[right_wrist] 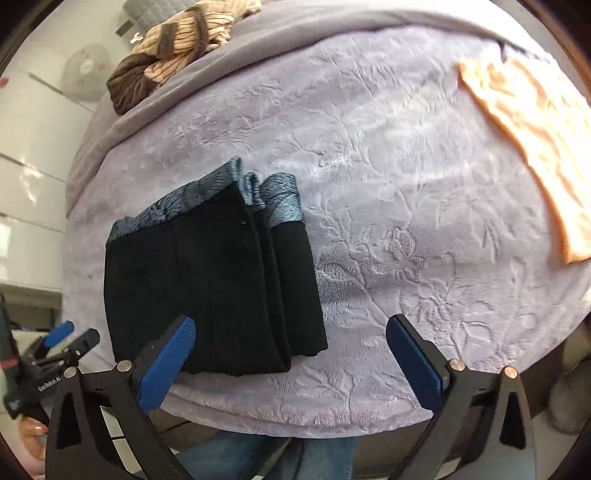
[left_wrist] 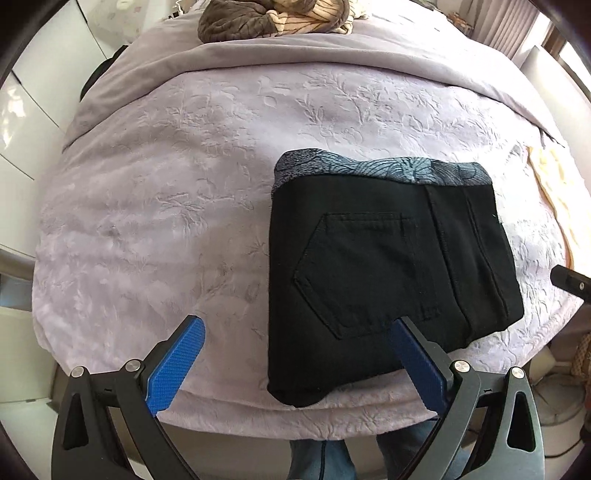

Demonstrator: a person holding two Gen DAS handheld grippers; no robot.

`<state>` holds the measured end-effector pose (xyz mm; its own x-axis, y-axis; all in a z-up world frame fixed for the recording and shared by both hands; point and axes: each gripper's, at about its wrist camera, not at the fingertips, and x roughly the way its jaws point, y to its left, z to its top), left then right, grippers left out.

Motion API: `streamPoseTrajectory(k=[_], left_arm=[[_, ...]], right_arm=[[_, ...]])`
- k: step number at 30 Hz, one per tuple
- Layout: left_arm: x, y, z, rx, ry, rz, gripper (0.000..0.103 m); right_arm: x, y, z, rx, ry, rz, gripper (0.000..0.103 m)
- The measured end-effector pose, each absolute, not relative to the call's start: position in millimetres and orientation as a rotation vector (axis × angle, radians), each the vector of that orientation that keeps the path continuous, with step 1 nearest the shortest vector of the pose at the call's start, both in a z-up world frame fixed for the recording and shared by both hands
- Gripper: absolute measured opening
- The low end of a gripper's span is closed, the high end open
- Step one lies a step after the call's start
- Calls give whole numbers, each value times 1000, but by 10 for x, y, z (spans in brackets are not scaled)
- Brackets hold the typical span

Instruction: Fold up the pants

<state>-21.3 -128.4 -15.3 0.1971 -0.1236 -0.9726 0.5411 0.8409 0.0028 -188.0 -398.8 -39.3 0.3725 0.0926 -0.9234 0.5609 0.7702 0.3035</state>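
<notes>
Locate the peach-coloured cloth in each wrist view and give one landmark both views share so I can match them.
Left wrist view: the peach cloth is a pale strip at the far right edge, right of the folded black pants.
Right wrist view: the peach cloth lies large at upper right, well apart from the pants at lower left.
Shared landmark: the brown and striped bundle at the far end of the bed.

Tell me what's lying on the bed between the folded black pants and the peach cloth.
Nothing: in the right wrist view, only bare lilac blanket lies between the pants and the peach cloth.
</notes>
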Motion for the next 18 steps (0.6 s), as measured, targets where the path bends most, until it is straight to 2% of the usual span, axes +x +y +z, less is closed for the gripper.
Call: streamPoseTrajectory(k=[9, 18], left_arm=[[-334, -1425, 19, 406, 1268, -482, 101], [-341, -1399, 156, 391, 1229, -426, 101]], right_arm=[[-1765, -3503, -56, 500, 1176, -371, 103], [-1615, -3147, 66, 461, 1193, -334, 103]])
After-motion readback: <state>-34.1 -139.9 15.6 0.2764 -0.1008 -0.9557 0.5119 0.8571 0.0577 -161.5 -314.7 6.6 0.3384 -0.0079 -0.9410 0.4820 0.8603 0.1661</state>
